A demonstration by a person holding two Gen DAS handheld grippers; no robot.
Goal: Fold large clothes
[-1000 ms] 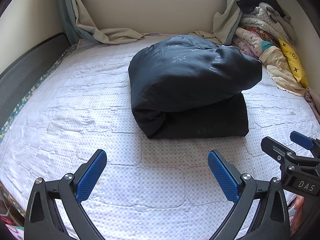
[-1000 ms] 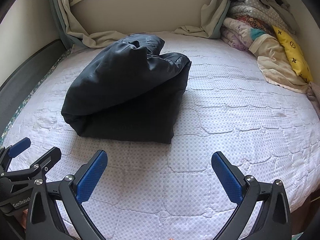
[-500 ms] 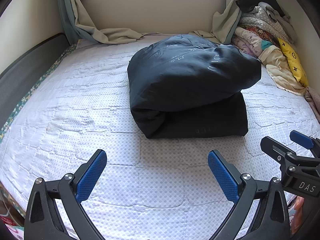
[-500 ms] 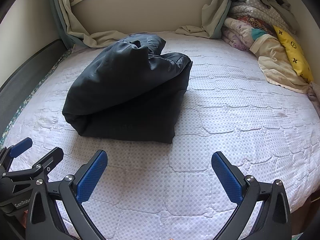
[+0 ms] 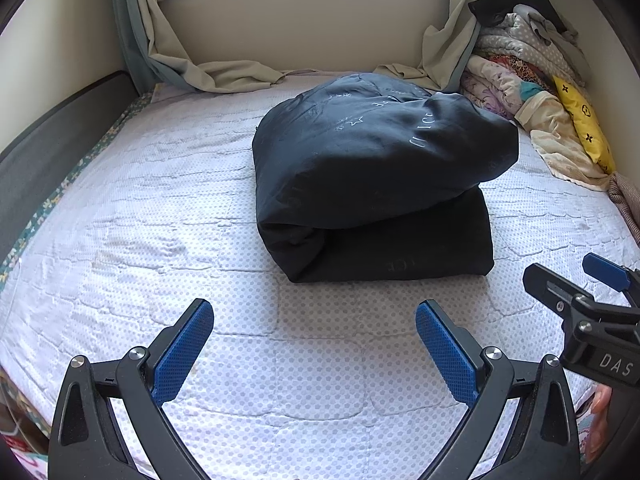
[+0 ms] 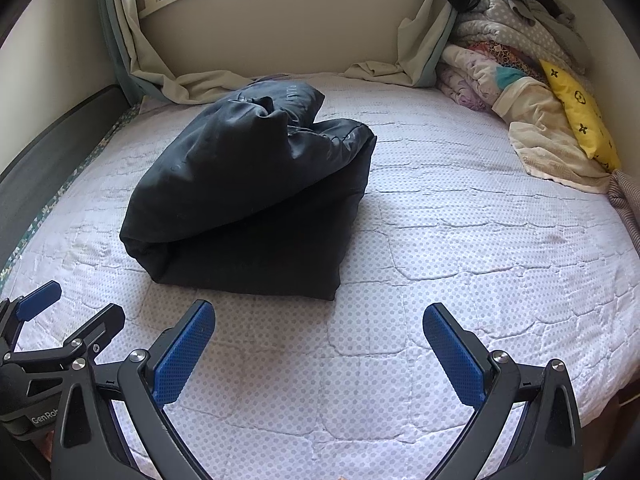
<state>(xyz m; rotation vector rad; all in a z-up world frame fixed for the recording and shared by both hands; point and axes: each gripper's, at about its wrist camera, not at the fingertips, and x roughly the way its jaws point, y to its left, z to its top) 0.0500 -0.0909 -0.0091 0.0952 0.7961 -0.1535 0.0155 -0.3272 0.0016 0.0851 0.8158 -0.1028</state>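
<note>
Folded into a thick, puffy bundle, dark navy garment point(image 5: 372, 176) resting on the quilted white bed point(image 5: 140, 208), ahead of both grippers and untouched by either. Left gripper point(image 5: 314, 344) held low over the near part of the mattress, jaws spread wide and holding nothing, bundle straight ahead and slightly to its right. Right gripper point(image 6: 318, 348) alongside, likewise spread wide and empty, bundle ahead and to its left. Upper layer bulging and lying askew over the flatter lower layer, probably because padded fabric springs back rather than lying flat. Both grippers apart from the cloth, suggesting a fold just finished or a pause to judge whether pressing or squaring is needed. Curtains point(image 5: 208, 76) pooled on the mattress beyond the bundle, under the window. Heap of patterned bedding point(image 6: 500, 80) and a yellow cushion point(image 6: 576, 116) far ahead to the right, against the wall, well apart from the garment, apparently kept aside to leave folding room.
</note>
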